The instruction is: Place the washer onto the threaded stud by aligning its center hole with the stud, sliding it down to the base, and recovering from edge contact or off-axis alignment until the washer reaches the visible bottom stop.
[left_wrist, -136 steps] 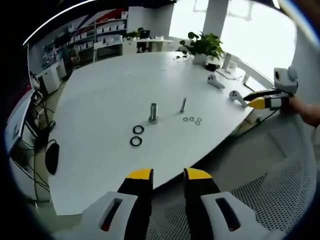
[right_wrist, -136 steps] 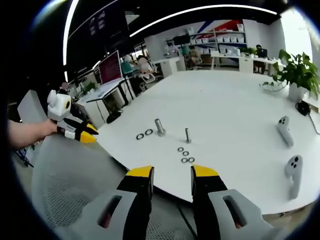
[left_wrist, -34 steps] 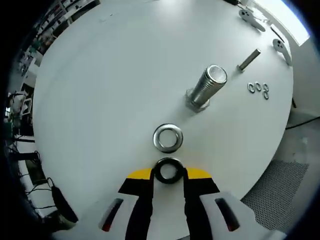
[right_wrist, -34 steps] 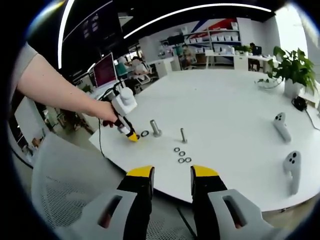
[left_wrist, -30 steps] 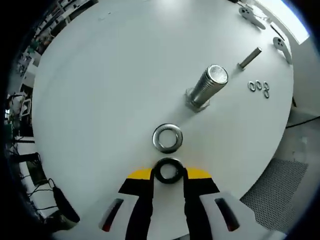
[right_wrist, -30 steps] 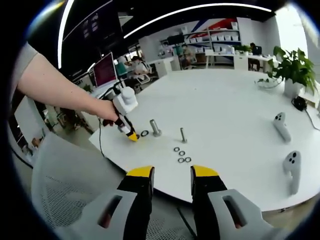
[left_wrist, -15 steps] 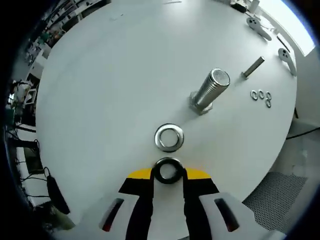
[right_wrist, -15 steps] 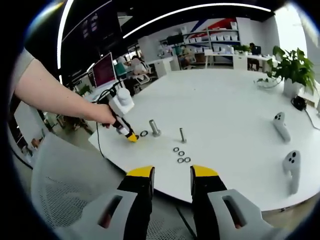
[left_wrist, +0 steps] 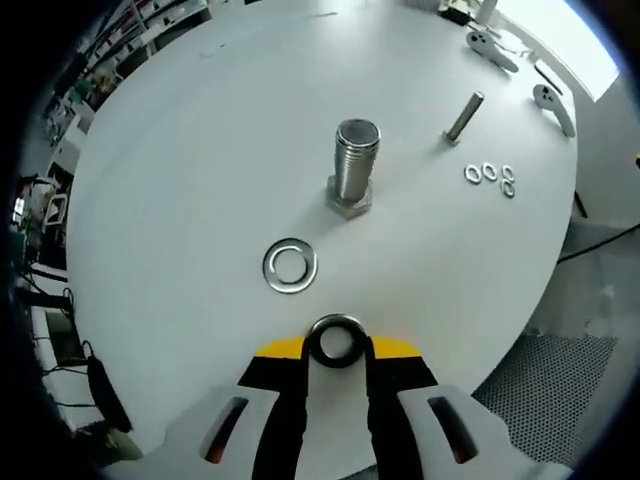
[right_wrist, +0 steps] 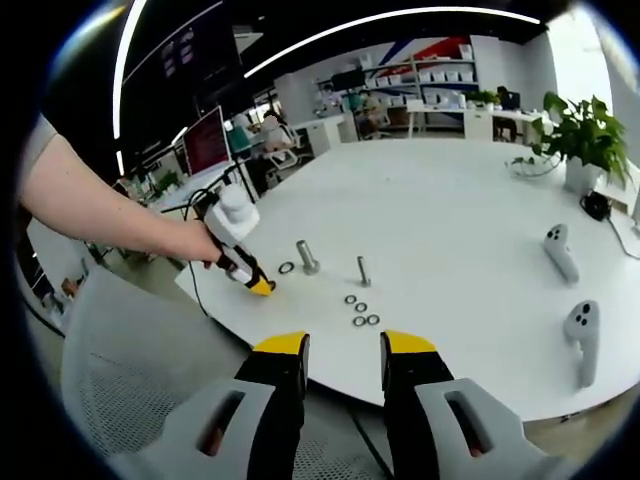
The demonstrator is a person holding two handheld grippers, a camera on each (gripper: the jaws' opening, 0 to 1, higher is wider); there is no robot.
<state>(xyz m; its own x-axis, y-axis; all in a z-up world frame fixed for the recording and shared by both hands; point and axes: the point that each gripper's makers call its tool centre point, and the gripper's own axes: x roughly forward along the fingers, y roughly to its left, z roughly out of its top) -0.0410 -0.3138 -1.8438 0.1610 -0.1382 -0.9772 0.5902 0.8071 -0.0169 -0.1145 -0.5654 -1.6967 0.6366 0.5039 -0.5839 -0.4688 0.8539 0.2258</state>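
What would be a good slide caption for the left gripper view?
Left gripper holds a washer above the white table, short of the large threaded stud; a second washer lies between.

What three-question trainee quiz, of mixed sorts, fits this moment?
1. True or false: the left tongs are shut on a dark washer.
2. How many small washers lie beside the thin stud? A) two B) four C) six
3. Fill in: the silver washer lies flat on the white ____, apart from the large threaded stud.

Key: 1 true; 2 B; 3 table.
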